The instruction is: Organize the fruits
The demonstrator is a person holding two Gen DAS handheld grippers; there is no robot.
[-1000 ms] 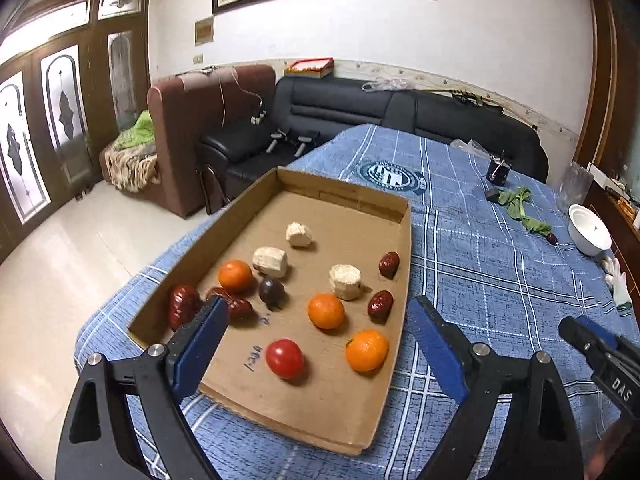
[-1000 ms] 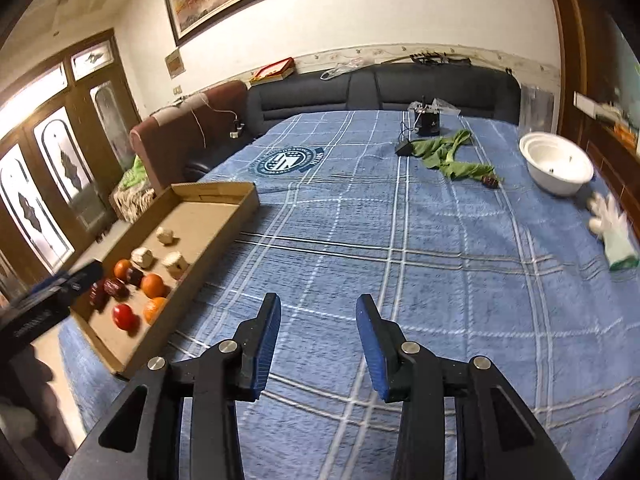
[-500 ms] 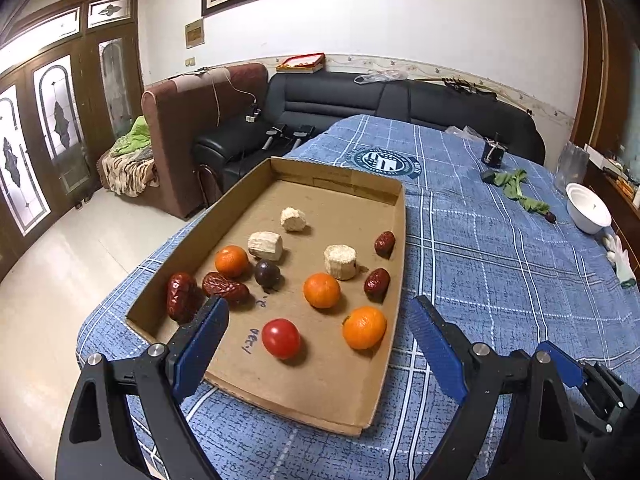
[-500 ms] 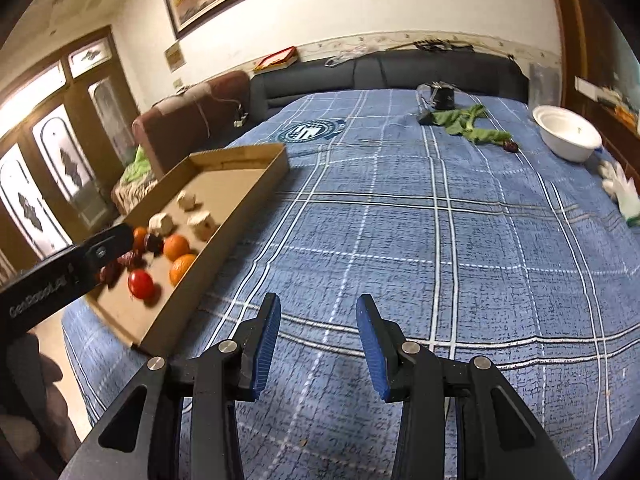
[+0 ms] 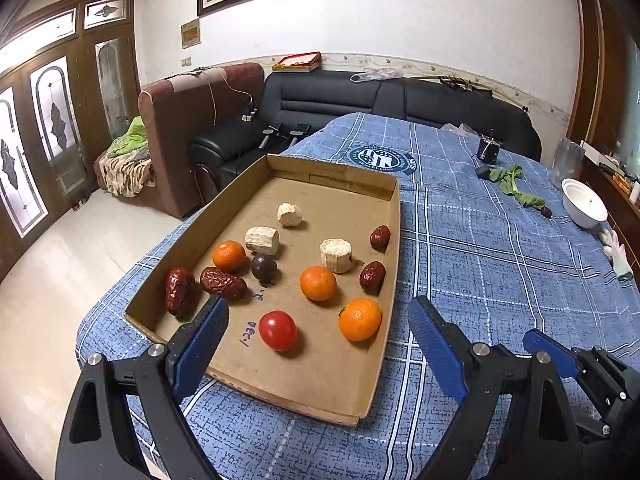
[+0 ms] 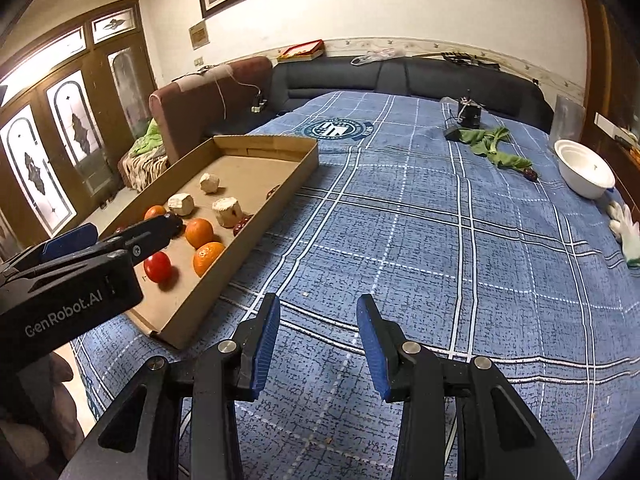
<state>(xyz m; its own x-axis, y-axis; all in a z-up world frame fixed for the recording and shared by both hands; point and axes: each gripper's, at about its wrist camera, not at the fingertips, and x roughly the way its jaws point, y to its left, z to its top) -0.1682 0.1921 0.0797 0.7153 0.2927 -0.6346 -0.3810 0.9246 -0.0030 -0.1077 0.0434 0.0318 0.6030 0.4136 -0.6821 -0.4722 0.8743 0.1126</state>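
A shallow cardboard tray (image 5: 394, 240) (image 6: 256, 216) lies on the blue checked tablecloth. In it sit a red tomato (image 5: 277, 330) (image 6: 157, 267), three oranges (image 5: 359, 319) (image 5: 318, 282) (image 5: 229, 256), several dark red dates (image 5: 372, 274), a dark round fruit (image 5: 264, 267) and three pale chunks (image 5: 336, 255). My left gripper (image 5: 316, 324) hangs wide open above the tray's near end, the tomato between its fingers but below them. My right gripper (image 6: 318, 316) is open over bare cloth to the right of the tray, with nothing in it.
A white bowl (image 6: 584, 168) stands at the table's right edge, a white glove (image 6: 626, 232) near it. Green leaves (image 6: 496, 148), a lone date (image 6: 530, 174) and a small black device (image 6: 468, 116) lie at the far end. Sofas stand beyond the table.
The right gripper has shifted left toward the tray, which now fills more of its view. The left gripper's view has rolled slightly; the fruits have stayed put.
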